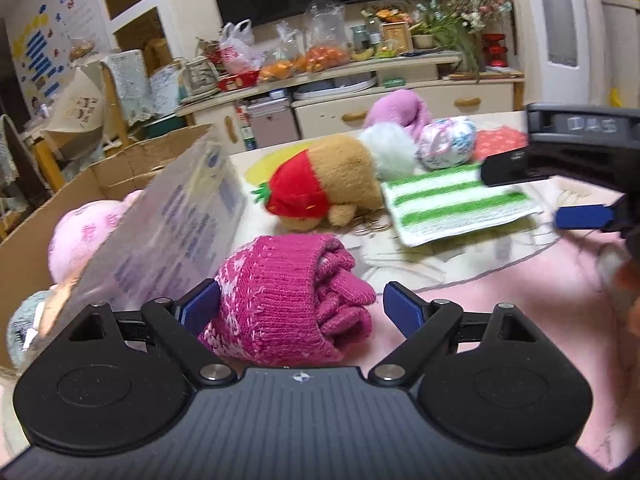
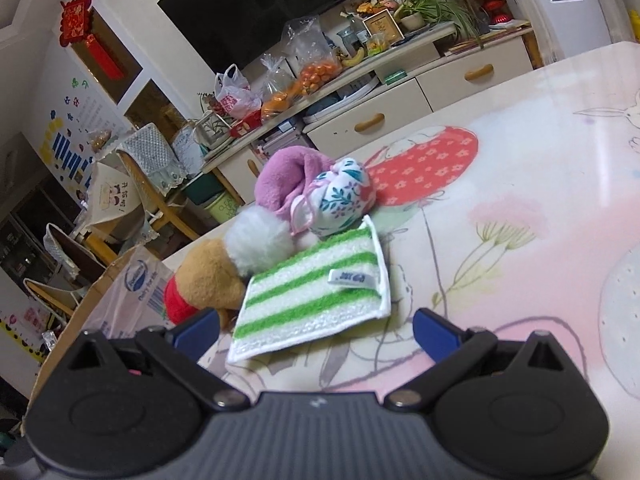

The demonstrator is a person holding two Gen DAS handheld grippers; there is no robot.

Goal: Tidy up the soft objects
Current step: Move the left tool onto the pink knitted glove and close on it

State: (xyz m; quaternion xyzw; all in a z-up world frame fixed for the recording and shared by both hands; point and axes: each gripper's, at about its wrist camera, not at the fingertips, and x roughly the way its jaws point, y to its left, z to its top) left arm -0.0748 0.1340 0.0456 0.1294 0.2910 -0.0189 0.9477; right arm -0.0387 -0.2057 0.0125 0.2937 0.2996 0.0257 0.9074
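A magenta knitted glove (image 1: 288,300) lies on the pink part of the table cover, between the fingers of my left gripper (image 1: 302,310), which is open. The left fingertip (image 1: 200,308) touches the glove's cuff and the right one stands clear. My right gripper (image 2: 316,334) is open just in front of a green-and-white striped cloth (image 2: 316,296), (image 1: 456,204) that lies flat. Behind the cloth lie a brown plush with a red strawberry hat (image 1: 320,184), a white pompom (image 2: 260,244), a purple plush (image 2: 288,176) and a floral pouch (image 2: 344,196).
An open cardboard box (image 1: 48,220) stands at the table's left edge and holds pink soft items (image 1: 84,236). Its printed flap (image 1: 176,224) leans over beside the glove. The patterned table cover (image 2: 520,160) stretches to the right. A cluttered sideboard (image 2: 400,80) stands behind.
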